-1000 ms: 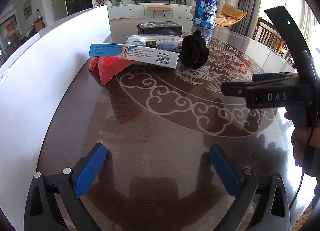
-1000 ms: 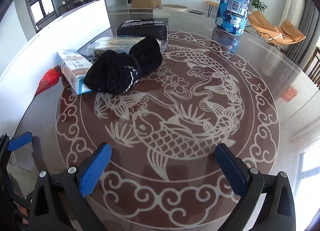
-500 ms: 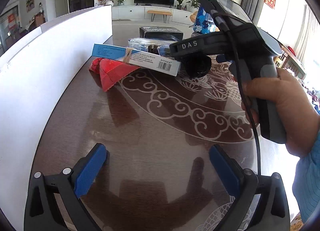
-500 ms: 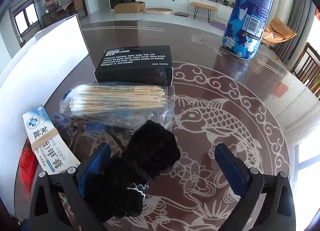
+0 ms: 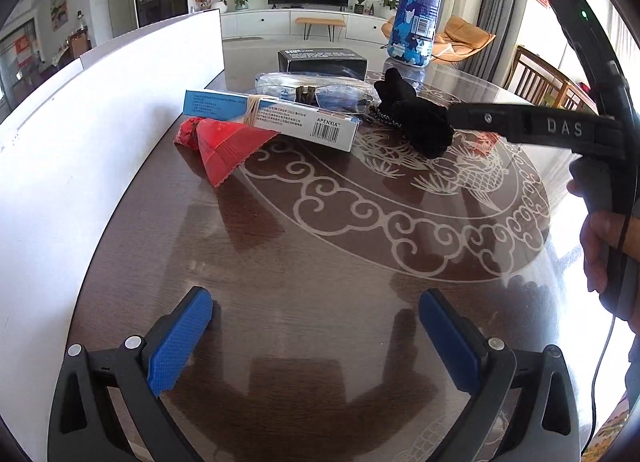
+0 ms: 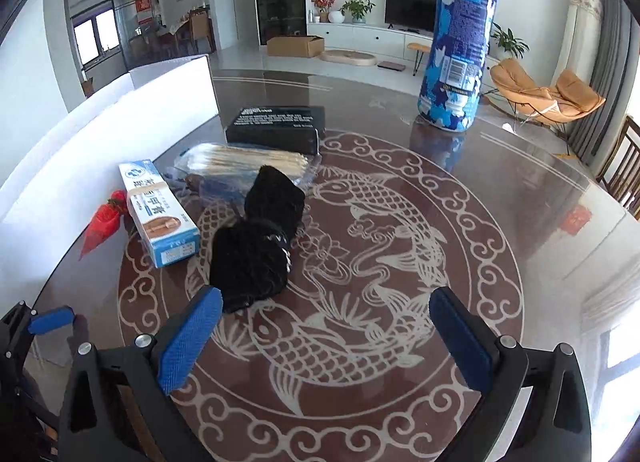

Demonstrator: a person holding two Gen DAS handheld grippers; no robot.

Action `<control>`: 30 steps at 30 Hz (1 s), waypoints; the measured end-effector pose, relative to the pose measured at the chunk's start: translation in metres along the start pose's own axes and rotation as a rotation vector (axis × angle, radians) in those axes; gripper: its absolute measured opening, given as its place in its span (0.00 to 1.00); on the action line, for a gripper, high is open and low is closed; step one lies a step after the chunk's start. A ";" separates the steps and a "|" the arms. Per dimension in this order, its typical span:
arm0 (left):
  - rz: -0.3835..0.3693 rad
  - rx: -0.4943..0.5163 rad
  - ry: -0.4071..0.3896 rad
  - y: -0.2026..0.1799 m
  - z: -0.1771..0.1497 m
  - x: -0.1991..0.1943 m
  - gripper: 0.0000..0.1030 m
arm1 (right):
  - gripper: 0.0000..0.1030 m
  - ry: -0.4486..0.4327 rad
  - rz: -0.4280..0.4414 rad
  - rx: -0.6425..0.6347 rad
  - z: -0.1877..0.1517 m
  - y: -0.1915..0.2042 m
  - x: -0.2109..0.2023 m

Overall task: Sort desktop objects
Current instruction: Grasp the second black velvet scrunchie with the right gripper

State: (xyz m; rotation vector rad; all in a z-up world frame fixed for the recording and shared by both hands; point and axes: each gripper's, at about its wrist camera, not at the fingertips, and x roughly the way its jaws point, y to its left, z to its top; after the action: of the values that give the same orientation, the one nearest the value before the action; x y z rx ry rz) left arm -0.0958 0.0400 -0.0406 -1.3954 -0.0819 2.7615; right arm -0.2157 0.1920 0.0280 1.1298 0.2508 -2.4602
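While the right gripper (image 6: 324, 336) hovers with jaws wide and empty, its left pad (image 6: 188, 342) sits just beside the black fabric bundle (image 6: 260, 250), which lies mid-table touching the bag of cotton swabs (image 6: 244, 165) and close to the toothpaste box (image 6: 160, 213). A closing grab risks snagging the bag or nudging the box toward the white board (image 6: 100, 137) at the table's left edge. The left gripper (image 5: 316, 342) also stands wide, holding nothing, near the front edge.

"APENXIA" on the blue-and-white box (image 5: 280, 117), "DAS" on the right gripper's black body (image 5: 560, 127)
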 end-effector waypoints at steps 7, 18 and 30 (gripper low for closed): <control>-0.014 -0.011 -0.008 0.002 -0.001 -0.001 1.00 | 1.00 0.071 0.205 -0.043 0.091 0.072 0.059; -0.029 -0.027 -0.015 0.008 0.000 -0.002 1.00 | 0.99 0.271 0.378 -0.100 0.071 0.101 0.111; -0.015 -0.017 -0.008 0.011 0.003 0.002 1.00 | 0.97 0.161 0.351 -0.115 0.065 0.063 0.037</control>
State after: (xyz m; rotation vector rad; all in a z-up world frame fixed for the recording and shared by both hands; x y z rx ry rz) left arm -0.1000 0.0290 -0.0414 -1.3812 -0.1155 2.7611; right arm -0.2532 0.1028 0.0428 1.2088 0.2169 -2.0283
